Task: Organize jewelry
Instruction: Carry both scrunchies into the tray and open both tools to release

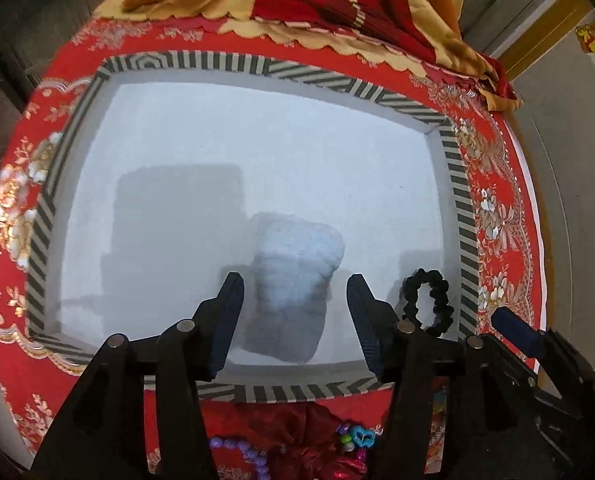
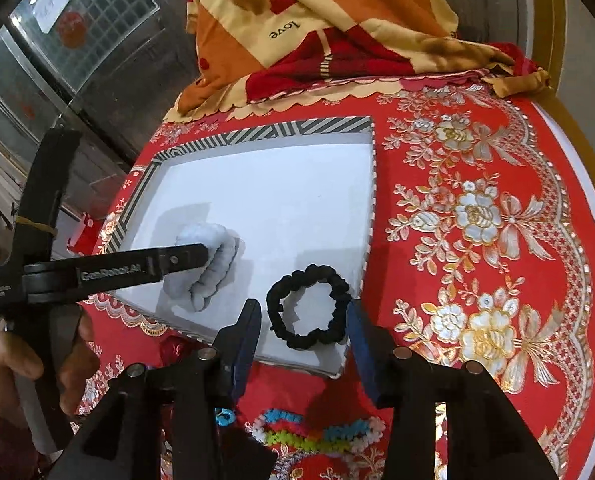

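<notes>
A shallow white tray with a black-and-white striped rim lies on the red floral tablecloth. A pale blue scrunchie lies in the tray, between the open fingers of my left gripper; it also shows in the right wrist view. A black scrunchie lies in the tray's near right corner, just beyond my open right gripper; it also shows in the left wrist view. Neither gripper holds anything.
Colourful bead bracelets and purple beads lie on the cloth in front of the tray. A folded orange and red blanket sits behind the tray. The round table's edge curves at the right.
</notes>
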Available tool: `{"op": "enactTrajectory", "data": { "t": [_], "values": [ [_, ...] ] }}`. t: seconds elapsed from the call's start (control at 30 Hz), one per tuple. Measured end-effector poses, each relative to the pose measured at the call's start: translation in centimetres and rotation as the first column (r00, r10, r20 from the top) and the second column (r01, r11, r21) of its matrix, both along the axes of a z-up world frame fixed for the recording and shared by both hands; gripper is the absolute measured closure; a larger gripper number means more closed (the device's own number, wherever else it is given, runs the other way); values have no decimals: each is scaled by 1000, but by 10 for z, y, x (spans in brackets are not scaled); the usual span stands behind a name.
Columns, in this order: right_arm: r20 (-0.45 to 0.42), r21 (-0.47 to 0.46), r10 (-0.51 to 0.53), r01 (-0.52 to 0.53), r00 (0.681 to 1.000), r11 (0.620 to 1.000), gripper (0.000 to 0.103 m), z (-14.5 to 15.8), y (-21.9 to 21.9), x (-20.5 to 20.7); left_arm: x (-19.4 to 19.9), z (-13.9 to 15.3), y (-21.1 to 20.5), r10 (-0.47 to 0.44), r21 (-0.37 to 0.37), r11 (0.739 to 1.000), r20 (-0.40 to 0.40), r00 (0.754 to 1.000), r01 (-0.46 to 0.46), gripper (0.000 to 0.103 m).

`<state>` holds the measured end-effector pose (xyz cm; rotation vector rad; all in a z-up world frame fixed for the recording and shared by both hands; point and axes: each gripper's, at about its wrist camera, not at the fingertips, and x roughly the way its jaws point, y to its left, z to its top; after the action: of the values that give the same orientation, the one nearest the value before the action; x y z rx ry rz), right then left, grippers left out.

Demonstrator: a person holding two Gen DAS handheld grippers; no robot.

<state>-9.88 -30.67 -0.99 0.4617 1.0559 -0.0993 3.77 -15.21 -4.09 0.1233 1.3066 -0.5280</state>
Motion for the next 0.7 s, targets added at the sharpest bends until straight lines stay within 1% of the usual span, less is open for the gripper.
{"op": "enactTrajectory", "data": {
  "t": [0.13,0.3,0.47,0.7],
  "values": [
    [9,-4,-19,19,1000,1000,61,5,-1,-4,-8,12,5,-1,10,1000,45,999,0,48],
    [25,-39,-22,23,999,999,61,15,5,-9,-22,31,13,4,31,999,136,991,-9,48],
    [34,-76,-30,33,999,997,61,24,13,-17,-38,44,19,-6,44,999,191,982,-3,48],
    [41,-130,-44,49,998,990,61,37,25,-33,-58,58,30,0,37,999,226,974,-9,48]
  ]
}}
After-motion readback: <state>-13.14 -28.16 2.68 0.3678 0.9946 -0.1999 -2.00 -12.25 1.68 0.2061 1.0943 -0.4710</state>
